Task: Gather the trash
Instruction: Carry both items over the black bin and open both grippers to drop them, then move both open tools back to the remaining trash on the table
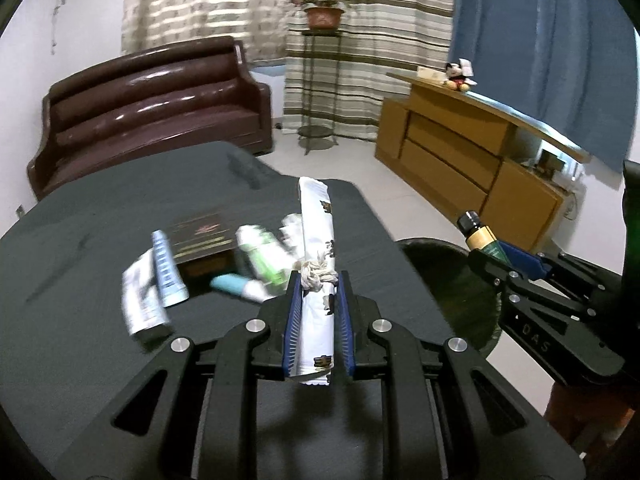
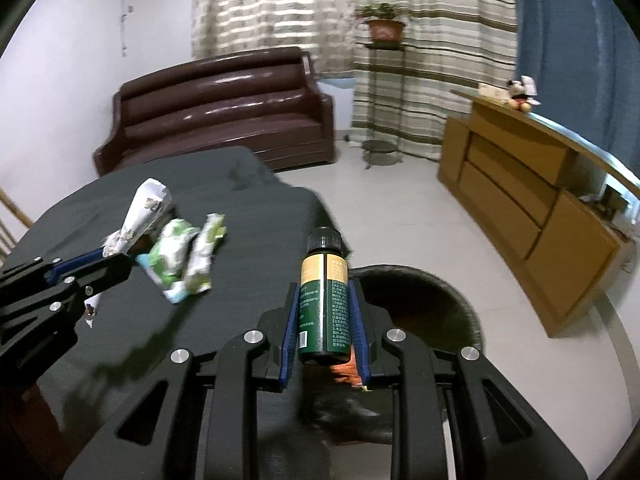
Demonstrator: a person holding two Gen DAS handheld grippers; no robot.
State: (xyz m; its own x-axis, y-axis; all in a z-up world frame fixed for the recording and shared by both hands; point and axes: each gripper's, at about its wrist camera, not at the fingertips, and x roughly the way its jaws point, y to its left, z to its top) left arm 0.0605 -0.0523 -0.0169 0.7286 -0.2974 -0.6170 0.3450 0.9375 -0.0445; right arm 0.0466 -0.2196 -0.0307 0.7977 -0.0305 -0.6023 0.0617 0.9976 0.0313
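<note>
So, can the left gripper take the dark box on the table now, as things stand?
Probably not yet. The left gripper is shut on a long white wrapper, so its jaws are occupied. The dark box itself lies uncovered on the table, just ahead and leftward.

Dark-clothed table (image 1: 100,208) before us

Ahead-left of our left jaws lie a dark box (image 1: 202,242), tubes (image 1: 168,268) and crumpled wrappers (image 1: 262,258).

sofa (image 1: 152,108): glossy leather | table (image 1: 100,208): matt cloth | cabinet (image 1: 452,148): wood

Dim indoor light, sofa (image 1: 152,92) glare, motion-blurred table clutter, fisheye-bent edges, dark corner vignetting
</note>
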